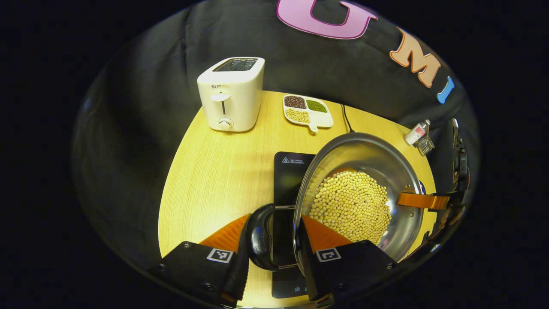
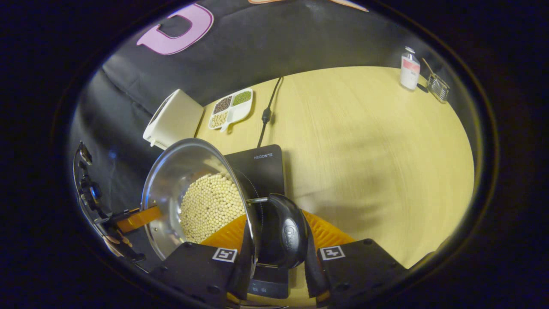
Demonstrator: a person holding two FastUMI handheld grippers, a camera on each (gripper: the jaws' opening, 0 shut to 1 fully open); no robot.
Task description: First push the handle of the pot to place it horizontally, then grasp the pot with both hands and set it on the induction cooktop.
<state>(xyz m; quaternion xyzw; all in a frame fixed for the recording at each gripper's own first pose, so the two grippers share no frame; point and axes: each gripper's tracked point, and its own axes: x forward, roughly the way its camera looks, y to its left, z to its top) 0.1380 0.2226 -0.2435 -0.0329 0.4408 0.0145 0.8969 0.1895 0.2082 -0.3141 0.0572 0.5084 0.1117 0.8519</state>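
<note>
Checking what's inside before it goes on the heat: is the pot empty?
No: in the left gripper view the pot holds a heap of pale round beans covering its bottom.

Two close gripper views from opposite sides, sharing pot [image 1: 364, 193] and cooktop [image 2: 261, 165]

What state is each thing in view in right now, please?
Pot: held by both side handles over the induction cooktop, holding soybeans.
Left gripper: shut on the pot's handle.
Right gripper: shut on the opposite handle.
Toaster: upright, slots empty.
Divided dish: three compartments filled.
Bottle: upright.
</note>
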